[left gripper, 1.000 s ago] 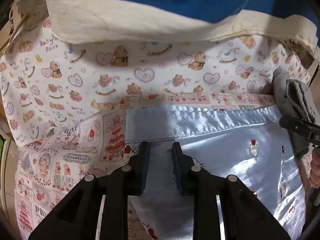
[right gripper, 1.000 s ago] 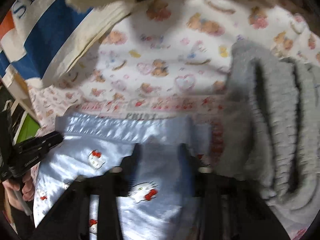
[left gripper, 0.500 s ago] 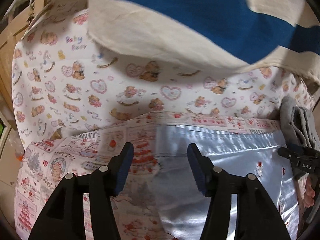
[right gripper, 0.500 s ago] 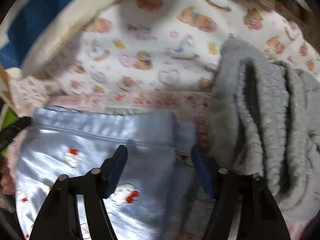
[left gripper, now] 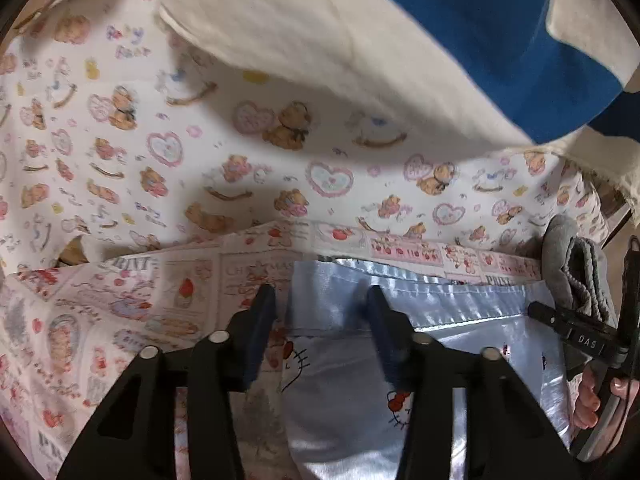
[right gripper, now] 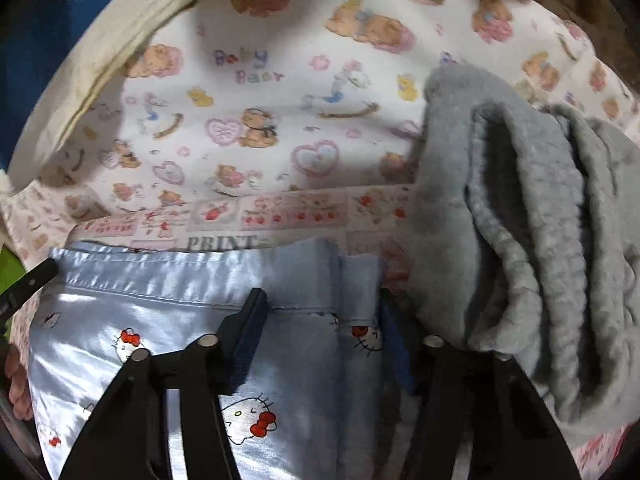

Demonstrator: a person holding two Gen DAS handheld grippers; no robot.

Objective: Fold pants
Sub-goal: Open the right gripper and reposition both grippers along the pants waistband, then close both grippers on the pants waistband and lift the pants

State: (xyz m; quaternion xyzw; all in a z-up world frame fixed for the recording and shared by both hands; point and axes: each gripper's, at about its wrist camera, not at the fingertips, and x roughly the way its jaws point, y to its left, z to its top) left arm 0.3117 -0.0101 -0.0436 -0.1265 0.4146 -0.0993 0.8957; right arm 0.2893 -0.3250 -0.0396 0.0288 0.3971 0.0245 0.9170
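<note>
Regrasp step: both grippers straddle the top hem of the satin blue pants (left gripper: 448, 364), lying flat on the printed bed sheet (left gripper: 168, 152). Left gripper (left gripper: 322, 330) closing at the hem's left corner, right gripper (right gripper: 324, 332) closing near its right corner beside the grey fleece (right gripper: 532, 240); pads not pinching yet. Both point steeply down. Next: pinch firmly, lift, fold over.

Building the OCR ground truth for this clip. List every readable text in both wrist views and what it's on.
"Baby Bear": on the bear-print sheet, clearest in the right wrist view.
"PRINT": on the pink patchwork cloth, just above the blue satin pants; again in the left wrist view.
"CHRISTMAS": same cloth, left wrist view, partly legible.
"DAS": on the right gripper.
Smaller print on the patchwork cloth: too blurred to read.
</note>
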